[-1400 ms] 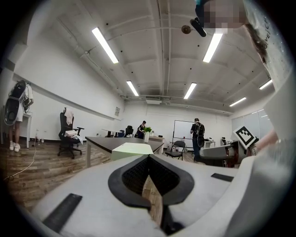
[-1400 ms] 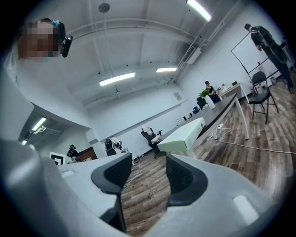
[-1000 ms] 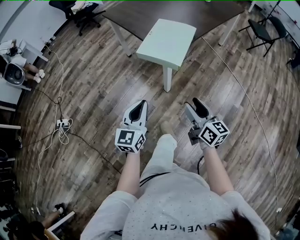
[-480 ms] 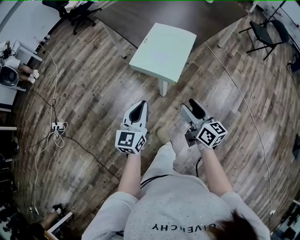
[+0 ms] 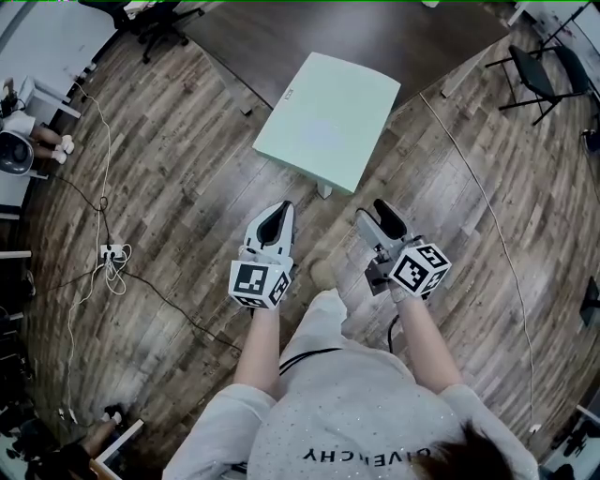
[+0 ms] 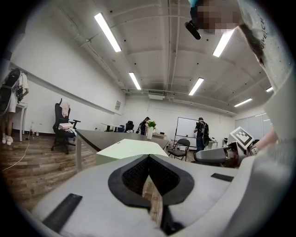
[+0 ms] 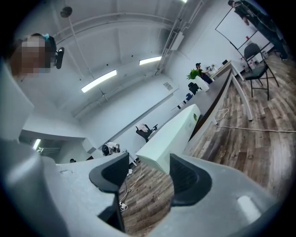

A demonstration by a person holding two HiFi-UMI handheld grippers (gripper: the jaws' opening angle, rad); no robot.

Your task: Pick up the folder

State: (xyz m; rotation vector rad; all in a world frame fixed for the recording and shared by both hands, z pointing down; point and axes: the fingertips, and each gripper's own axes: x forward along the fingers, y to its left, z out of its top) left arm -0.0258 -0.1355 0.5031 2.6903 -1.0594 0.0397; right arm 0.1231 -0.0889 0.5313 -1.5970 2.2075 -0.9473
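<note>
A small pale green table stands on the wooden floor ahead of me; its top looks bare and I cannot make out a folder. Both grippers hang in the air short of it, pointing nearly level at it. My left gripper has its jaws together, with only a thin slit between the pads. My right gripper is empty and its jaws are opening; the floor and the table show through the gap. The table's near corner rises just past the left jaws.
A large dark table stands behind the green one. Folding chairs are at the right, an office chair at the far left. A cable crosses the floor on the right; a power strip lies at the left.
The green table has come nearer in the head view as the person and both grippers moved toward it. The right jaws have spread a little wider.
</note>
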